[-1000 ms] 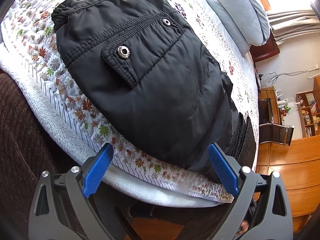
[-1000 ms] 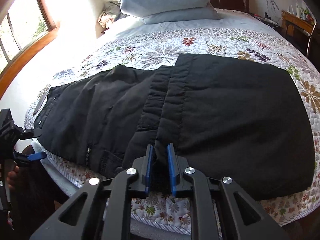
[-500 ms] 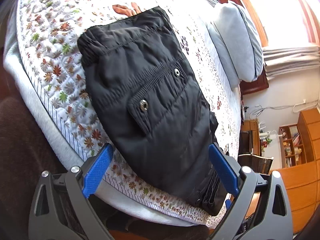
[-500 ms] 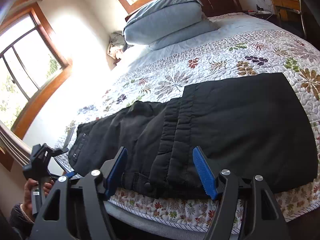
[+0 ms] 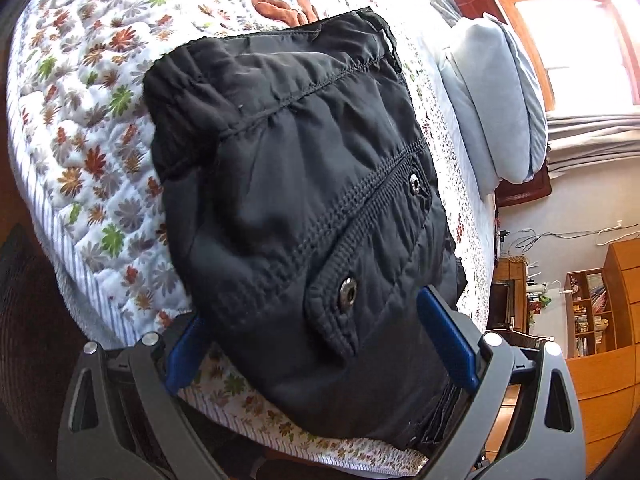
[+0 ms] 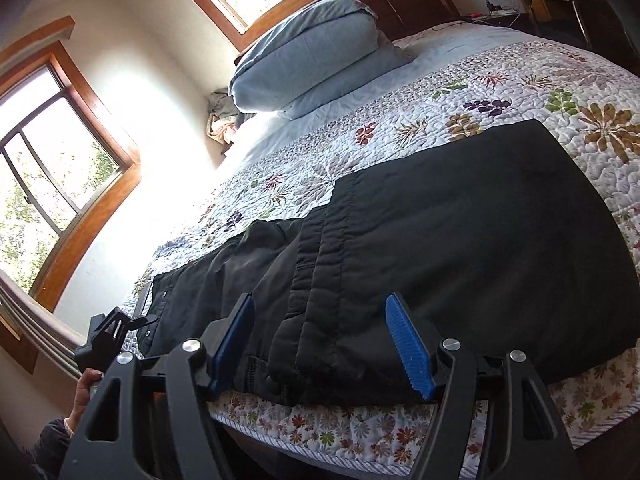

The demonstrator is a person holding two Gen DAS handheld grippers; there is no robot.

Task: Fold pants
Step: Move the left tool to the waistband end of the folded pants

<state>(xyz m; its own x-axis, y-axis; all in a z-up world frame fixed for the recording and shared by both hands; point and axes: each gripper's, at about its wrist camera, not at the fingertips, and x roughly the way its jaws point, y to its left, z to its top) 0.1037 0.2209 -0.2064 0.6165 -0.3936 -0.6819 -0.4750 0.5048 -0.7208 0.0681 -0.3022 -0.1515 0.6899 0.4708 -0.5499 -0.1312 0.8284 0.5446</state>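
Lying along the near edge of the bed [image 6: 500,92], the black pants [image 6: 460,248] were already folded once, legs doubled over toward the waist, and by my reckoning the step in hand was the changeover between folds. The right gripper [image 6: 326,344] hung spread and empty over the hem edge of the top layer; its jaws had just been opening, and nothing was pinched between them where a second ago they had been clamped on that edge. It had also backed off and tilted up, so more window and pillow [image 6: 316,52] showed. The left gripper [image 5: 320,340] stood wide open at the waist end, pocket snap [image 5: 347,294] between its fingers, pads not pressing; it had crept closer over the fabric than before. Next, I'd judge, each one needed a fresh bite on an end, thick layers gathered together, to carry one half over the other.
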